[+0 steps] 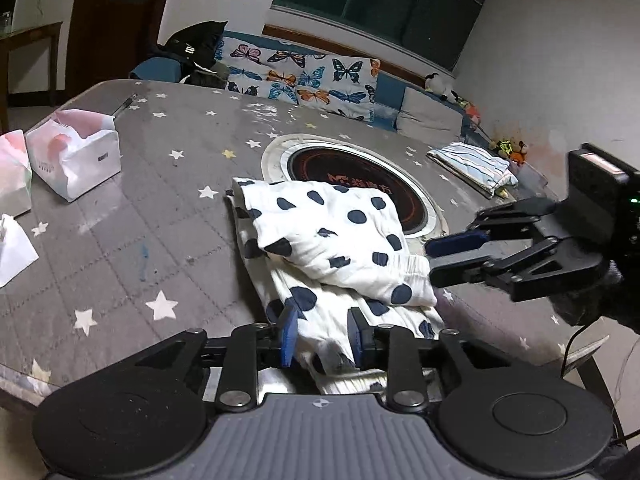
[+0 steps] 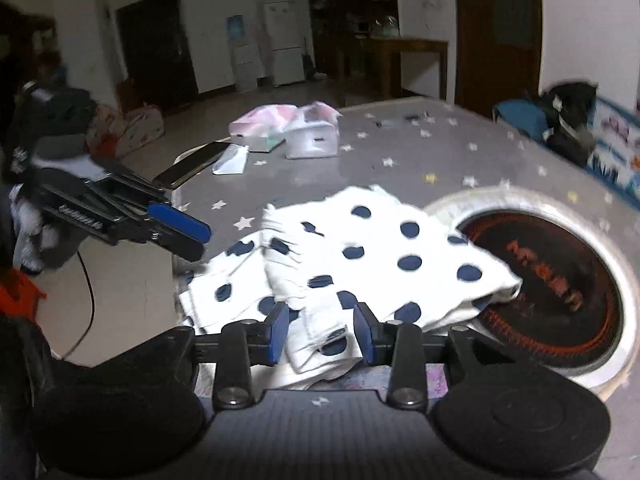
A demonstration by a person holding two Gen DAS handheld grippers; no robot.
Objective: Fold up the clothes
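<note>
White polka-dot garment at table centre, doubled over, upper layer askew toward two o'clock, so apparently partly folded; left gripper and right gripper both parted, straddling near hem, gripping nothing; striped folded cloth at one o'clock.

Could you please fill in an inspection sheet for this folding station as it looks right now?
Surface: grey star-patterned tablecloth with a round cooker set in the middle.
Job's things: white dotted garment, partly folded, one edge over the cooker; striped folded cloth at the far edge.
Clutter: tissue packs, pen, phone.
Grippers: left tool open, its fingers either side of the garment; right tool open over the garment's near edge.
Cables: black cable hanging beside the table.
Surroundings: butterfly cushion, window.
</note>
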